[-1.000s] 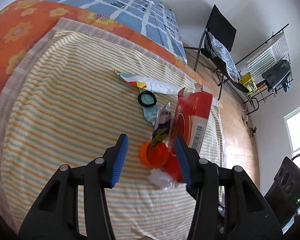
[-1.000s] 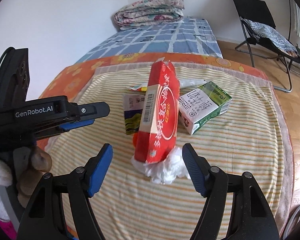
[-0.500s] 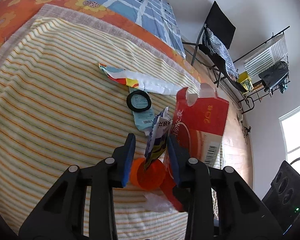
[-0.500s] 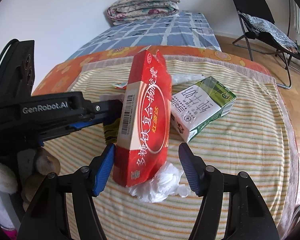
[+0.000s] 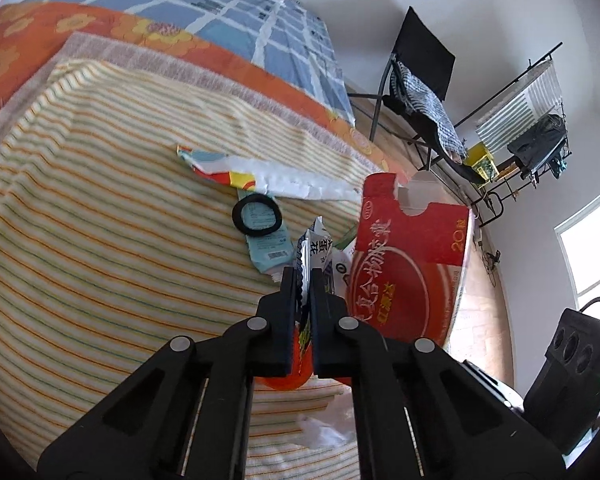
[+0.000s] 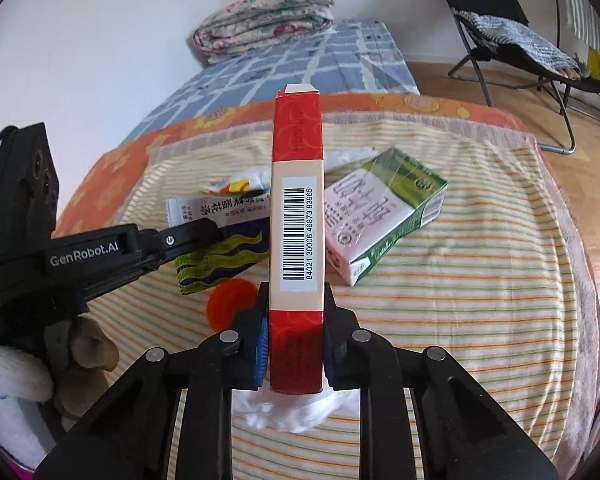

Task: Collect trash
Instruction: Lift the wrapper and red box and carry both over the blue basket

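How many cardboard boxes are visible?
2: a tall red cardboard box in the right tongs, and a green-and-white carton lying just right of it. Others may be hidden.

Home bedroom, bed (image 6: 308, 60) with folded quilt (image 6: 264, 16), folding chair (image 5: 416, 92), clothes rack (image 5: 532, 120)

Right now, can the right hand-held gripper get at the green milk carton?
Probably not yet: the right hand-held gripper is shut on the red box. The green milk carton lies uncovered beside it.

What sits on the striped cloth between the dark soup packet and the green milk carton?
The red cardboard box, shut in the right gripper, stands between packet and carton in the right wrist view.
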Available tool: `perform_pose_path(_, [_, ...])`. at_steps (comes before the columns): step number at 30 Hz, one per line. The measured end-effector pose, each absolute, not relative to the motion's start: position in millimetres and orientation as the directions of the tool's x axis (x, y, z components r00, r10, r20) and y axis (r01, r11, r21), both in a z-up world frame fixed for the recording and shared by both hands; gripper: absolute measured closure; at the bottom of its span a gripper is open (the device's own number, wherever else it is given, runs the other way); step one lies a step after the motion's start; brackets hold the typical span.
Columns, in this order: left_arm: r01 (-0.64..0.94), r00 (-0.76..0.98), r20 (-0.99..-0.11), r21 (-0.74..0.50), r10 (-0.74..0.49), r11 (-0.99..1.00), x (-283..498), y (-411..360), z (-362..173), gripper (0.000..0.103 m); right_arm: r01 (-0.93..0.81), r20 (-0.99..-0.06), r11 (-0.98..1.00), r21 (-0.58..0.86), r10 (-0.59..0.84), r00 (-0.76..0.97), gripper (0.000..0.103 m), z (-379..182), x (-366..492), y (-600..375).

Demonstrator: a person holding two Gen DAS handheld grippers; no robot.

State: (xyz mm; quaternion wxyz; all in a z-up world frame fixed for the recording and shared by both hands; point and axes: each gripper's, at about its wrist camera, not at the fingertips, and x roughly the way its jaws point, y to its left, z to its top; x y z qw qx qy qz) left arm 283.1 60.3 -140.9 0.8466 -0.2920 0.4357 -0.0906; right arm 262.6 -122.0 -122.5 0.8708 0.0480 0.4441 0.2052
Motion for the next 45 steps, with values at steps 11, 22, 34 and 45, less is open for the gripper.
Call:
perform_pose_path(11, [-0.095,0.642,-0.676,-0.538,-0.362,0.837,257.2,78.4,-110.8,0.100,-0.333,-0.698,0.900,0.281,0.430,0.573,0.084,-89.6,244.7,-134.2])
perform_pose_path(22, [-0.061,0.667,-0.671,-0.481,-0.322,0.875,196.6,91.1,-73.8,0.100,-0.394,-0.658,0.890,0.230,0.441,0.610,0.084,-55.2,197.0,-148.7])
perform_pose_path(34, [-0.003,0.670,-0.670,-0.432,-0.319,0.902,105.1,95.2,-51.3,0.100,-0.474,-0.643,0.854,0.216,0.490,0.589,0.084,-39.5,115.0,-168.5])
perform_pose_path(45, [0.066,0.625,-0.701,-0.392,-0.345,0.917,20.6,77.3,-64.3,0.100,-0.581,-0.652,0.790,0.199,0.549,0.523,0.084,-56.9,36.9,-168.6])
